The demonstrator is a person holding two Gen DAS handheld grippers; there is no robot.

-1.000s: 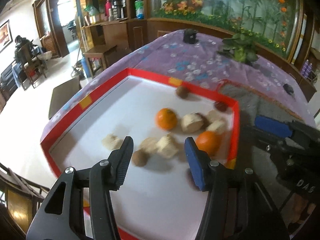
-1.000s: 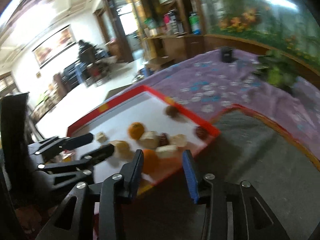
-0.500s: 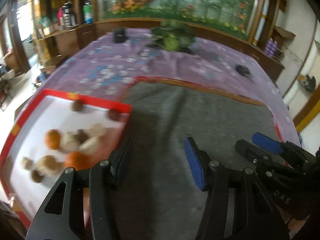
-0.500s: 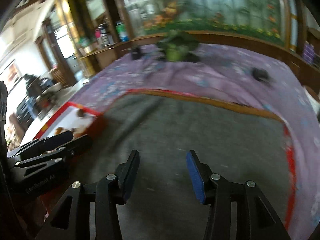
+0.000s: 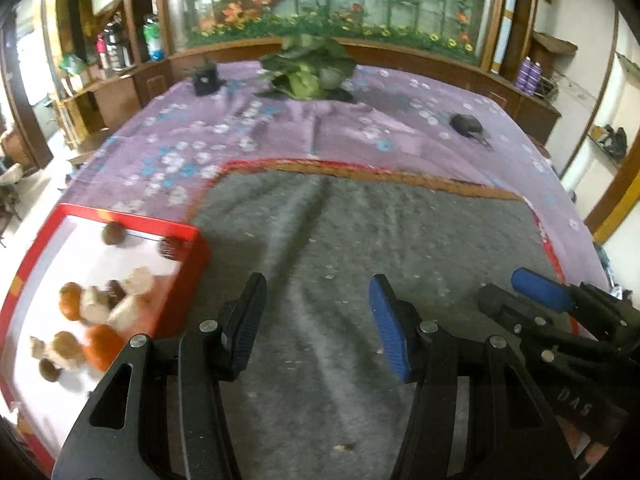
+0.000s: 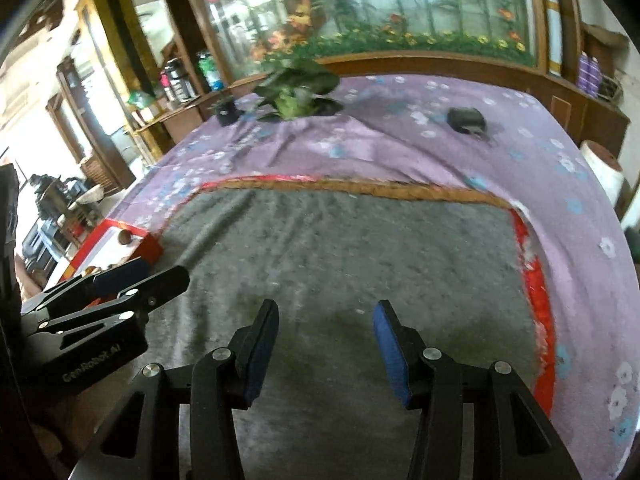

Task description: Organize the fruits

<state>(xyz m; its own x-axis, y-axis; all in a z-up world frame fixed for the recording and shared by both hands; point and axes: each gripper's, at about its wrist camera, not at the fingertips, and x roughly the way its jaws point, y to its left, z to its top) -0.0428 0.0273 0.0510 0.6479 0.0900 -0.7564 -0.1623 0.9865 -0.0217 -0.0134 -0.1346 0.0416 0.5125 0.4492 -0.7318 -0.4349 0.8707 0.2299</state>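
Note:
A red-rimmed white tray (image 5: 188, 233) lies at the left of the left wrist view. It holds two oranges (image 5: 102, 345), several pale lumps (image 5: 138, 282) and small brown fruits (image 5: 113, 234). My left gripper (image 5: 318, 320) is open and empty above the grey mat, right of the tray. My right gripper (image 6: 325, 340) is open and empty over the mat. In the right wrist view the tray's corner (image 6: 150, 246) shows at far left, behind the left gripper's fingers (image 6: 168, 280).
A grey mat (image 5: 380, 240) with an orange-red border lies on a purple flowered cloth (image 5: 280, 128). A leafy plant (image 5: 308, 68), a black box (image 5: 205, 79) and a small dark object (image 5: 466, 122) sit at the far side. A wooden ledge runs behind.
Both grippers have swung right, away from the tray, and now face the grey mat. The tray has slid to the left edge of both views. Both stay open and empty.

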